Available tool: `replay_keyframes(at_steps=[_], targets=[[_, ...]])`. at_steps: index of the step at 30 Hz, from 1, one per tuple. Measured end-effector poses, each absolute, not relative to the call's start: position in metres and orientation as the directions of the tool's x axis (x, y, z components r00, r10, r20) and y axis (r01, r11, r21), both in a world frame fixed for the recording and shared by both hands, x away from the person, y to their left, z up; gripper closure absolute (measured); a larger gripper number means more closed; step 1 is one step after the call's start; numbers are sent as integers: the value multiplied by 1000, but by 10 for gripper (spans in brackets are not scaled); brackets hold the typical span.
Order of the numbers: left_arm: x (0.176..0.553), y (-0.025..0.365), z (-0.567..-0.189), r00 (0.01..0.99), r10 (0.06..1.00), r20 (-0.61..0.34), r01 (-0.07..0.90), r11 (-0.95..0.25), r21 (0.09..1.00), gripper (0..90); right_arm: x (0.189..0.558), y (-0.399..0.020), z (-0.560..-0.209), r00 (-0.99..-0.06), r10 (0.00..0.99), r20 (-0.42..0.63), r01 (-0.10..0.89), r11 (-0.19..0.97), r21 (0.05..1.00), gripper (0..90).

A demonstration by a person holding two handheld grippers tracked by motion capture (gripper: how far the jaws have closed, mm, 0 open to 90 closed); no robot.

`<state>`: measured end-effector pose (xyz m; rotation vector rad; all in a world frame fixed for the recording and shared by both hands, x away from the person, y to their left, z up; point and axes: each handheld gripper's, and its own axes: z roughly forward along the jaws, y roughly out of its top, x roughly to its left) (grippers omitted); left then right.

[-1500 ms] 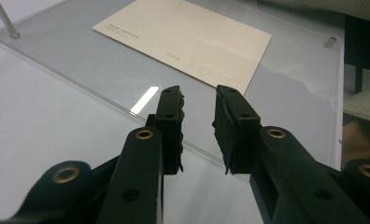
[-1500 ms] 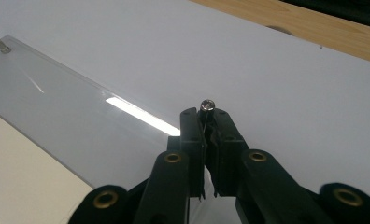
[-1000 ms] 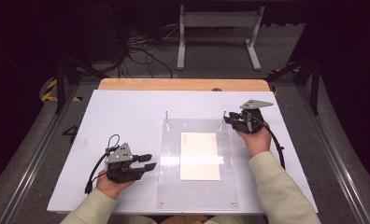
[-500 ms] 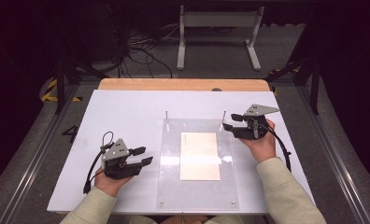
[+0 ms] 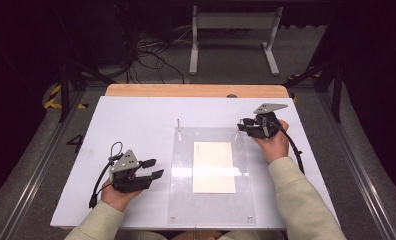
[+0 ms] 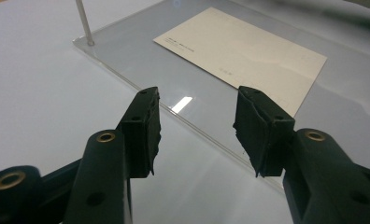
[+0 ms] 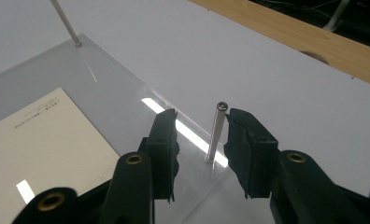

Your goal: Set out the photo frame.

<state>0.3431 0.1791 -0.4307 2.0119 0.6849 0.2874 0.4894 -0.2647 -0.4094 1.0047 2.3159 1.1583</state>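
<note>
A clear acrylic plate (image 5: 183, 190) lies on the white table, and a cream card (image 5: 214, 166) rests flat in its middle. Thin metal pins stand at its far corners. My left gripper (image 5: 153, 168) hovers by the plate's left edge, open and empty. Its jaws have just opened wider and point at the card (image 6: 244, 46). My right gripper (image 5: 242, 125) is at the far right corner. Its jaws have just been closing with the right pin (image 7: 216, 130) between them. That pin stands close against one pad, with a gap to the other.
The left pin (image 5: 178, 123) stands upright at the plate's far left corner. A wooden strip (image 5: 196, 90) runs along the table's far edge. Beyond it are cables and a white stand's legs (image 5: 233, 22) on the floor. Bare white table (image 5: 136, 120) surrounds the plate.
My right gripper opened wide, then shifted left to the plate's corner and narrowed around the pin. My left gripper's jaws spread wider while the hand stayed put.
</note>
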Motion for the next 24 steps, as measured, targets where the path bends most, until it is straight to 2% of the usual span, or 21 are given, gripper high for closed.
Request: replay_keyframes(at_steps=[4,8,10,12,17,21,24], targets=[[342,179,-431,819,570,-69,345,-391,853,514,497,-265,-412,-689,724,9,442,410,798,585],[340,181,-431,816,573,-73,350,-389,852,517,501,-261,-413,-676,736,-46,423,438,793,543],[339,183,-431,814,577,-75,352,-386,853,518,502,-259,-413,-681,731,-43,417,435,798,652],[338,184,-431,812,579,-75,353,-384,853,518,504,-258,-416,-685,728,-8,446,428,786,625],[336,186,-432,805,588,-82,364,-378,851,518,504,-260,-415,-673,738,-47,421,435,796,683],[337,185,-432,808,583,-81,362,-384,850,517,502,-258,-412,-683,723,-104,391,482,784,822],[336,185,-432,809,582,-83,362,-381,851,517,502,-258,-413,-690,714,-120,381,499,779,821]])
